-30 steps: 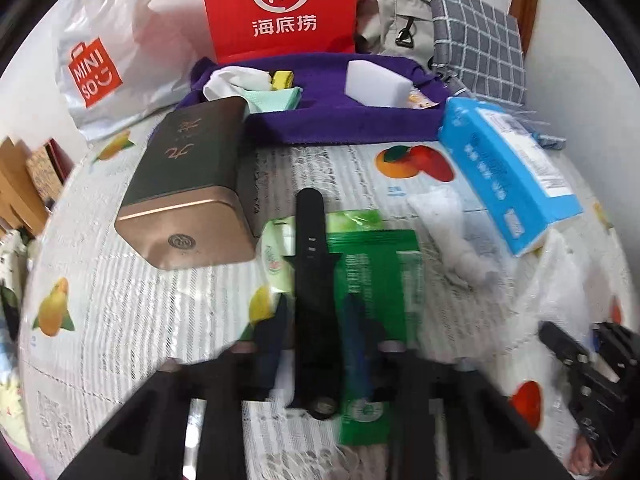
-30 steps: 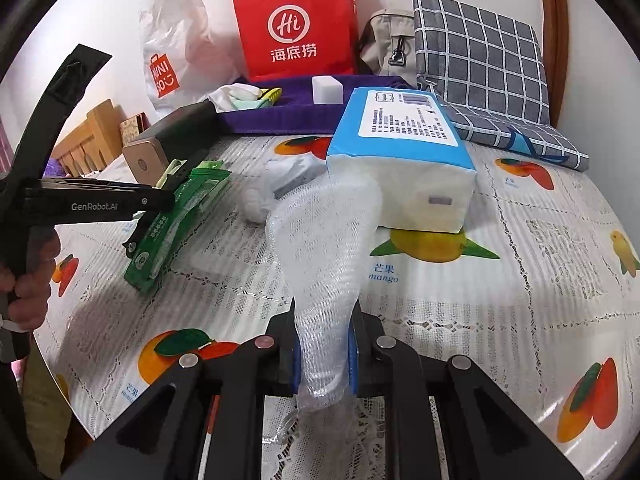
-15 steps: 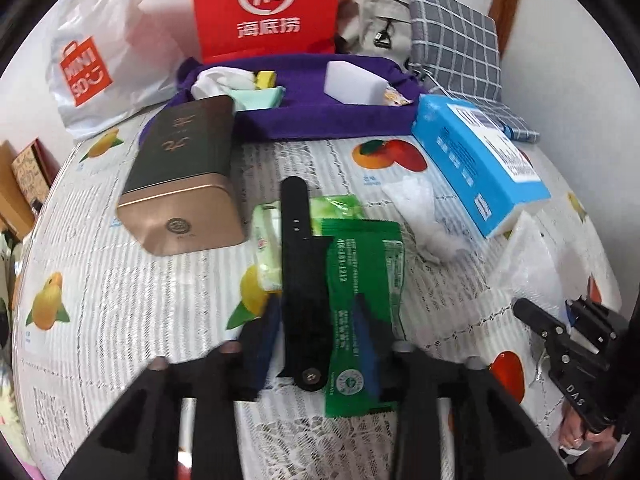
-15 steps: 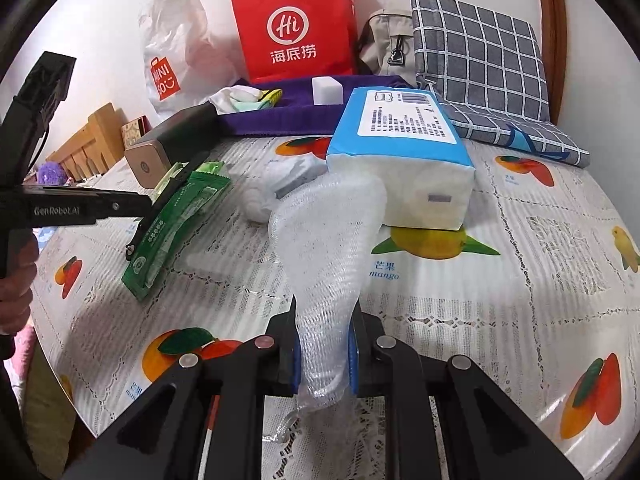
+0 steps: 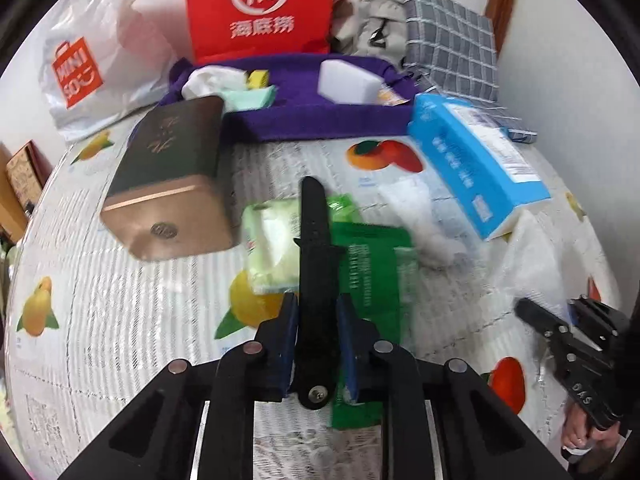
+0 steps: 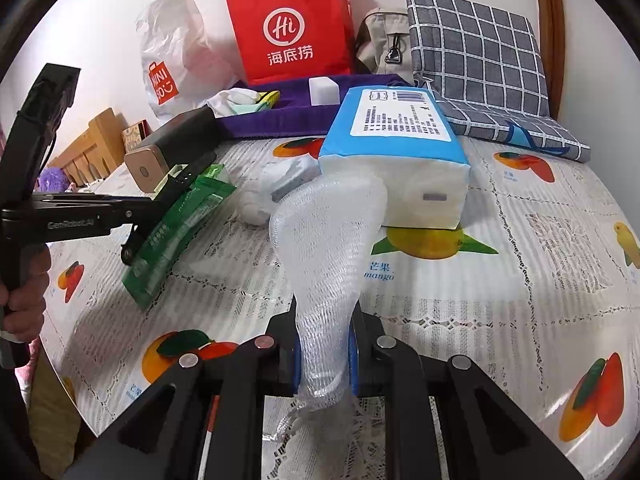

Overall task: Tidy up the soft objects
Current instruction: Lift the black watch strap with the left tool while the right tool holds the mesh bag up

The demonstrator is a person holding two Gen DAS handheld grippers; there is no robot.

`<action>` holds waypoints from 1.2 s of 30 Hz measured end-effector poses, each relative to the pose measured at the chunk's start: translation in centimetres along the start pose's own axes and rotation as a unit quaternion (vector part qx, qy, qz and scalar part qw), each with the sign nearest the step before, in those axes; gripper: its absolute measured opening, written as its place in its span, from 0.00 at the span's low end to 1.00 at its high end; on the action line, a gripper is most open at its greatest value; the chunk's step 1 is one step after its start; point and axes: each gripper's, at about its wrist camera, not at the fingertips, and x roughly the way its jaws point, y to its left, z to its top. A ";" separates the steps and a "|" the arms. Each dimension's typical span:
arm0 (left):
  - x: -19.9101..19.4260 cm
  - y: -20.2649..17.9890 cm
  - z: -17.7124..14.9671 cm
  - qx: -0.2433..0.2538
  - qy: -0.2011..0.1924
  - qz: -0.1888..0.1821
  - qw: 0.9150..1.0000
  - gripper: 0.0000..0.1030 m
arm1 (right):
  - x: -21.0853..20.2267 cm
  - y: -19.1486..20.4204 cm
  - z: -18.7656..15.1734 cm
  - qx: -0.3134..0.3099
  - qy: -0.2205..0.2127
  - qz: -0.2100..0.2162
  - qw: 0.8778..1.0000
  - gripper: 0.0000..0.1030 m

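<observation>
Clutter is crowding the bed: tin box (image 5: 168, 196) lying leftmost, left gripper (image 5: 317, 346) pinching the black strap (image 5: 316, 264) over the green packet (image 5: 372, 280), tissue pack (image 6: 394, 160) blocking behind; right gripper (image 6: 324, 354) is clamping white mesh foam (image 6: 328, 248), its lower end hidden.

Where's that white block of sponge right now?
The white rectangular sponge block sits in the purple fabric tray at the table's far edge, just in front of the red paper bag, right of the crumpled white cloth.
</observation>
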 end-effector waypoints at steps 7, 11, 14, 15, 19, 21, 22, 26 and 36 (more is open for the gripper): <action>0.7 -0.7 -0.3 0.018 0.009 0.011 1.000 0.21 | 0.0 0.1 0.0 -0.002 -0.001 -0.001 1.000 0.17; 1.6 -1.6 -0.3 0.039 0.005 0.035 0.999 0.23 | 0.1 0.0 0.0 -0.005 0.000 -0.003 1.000 0.17; 0.9 -1.2 -0.2 0.025 0.003 0.018 1.000 0.20 | 0.0 -0.1 0.0 -0.003 0.001 -0.002 1.000 0.17; 0.6 -1.0 -0.2 0.024 0.001 0.016 1.000 0.20 | 0.0 -0.1 0.0 -0.003 0.001 -0.002 1.000 0.17; -0.7 -0.4 -0.3 0.020 -0.008 0.018 1.000 0.20 | 0.0 -0.1 0.0 -0.002 0.002 -0.004 1.000 0.17; -1.1 0.3 -0.4 0.006 -0.004 -0.009 1.000 0.20 | 0.0 0.0 0.0 -0.005 0.002 -0.006 1.000 0.17; -1.2 0.7 -0.5 -0.004 0.000 -0.015 1.000 0.20 | 0.0 0.1 0.0 -0.005 0.002 -0.006 1.000 0.17; -1.7 1.5 -1.2 -0.007 0.004 0.003 1.000 0.20 | -0.1 0.2 -0.1 -0.009 0.004 -0.007 1.000 0.17; -1.2 4.8 -3.5 -0.052 0.026 0.035 0.998 0.20 | -0.3 -0.1 -0.1 -0.006 0.010 -0.019 1.000 0.17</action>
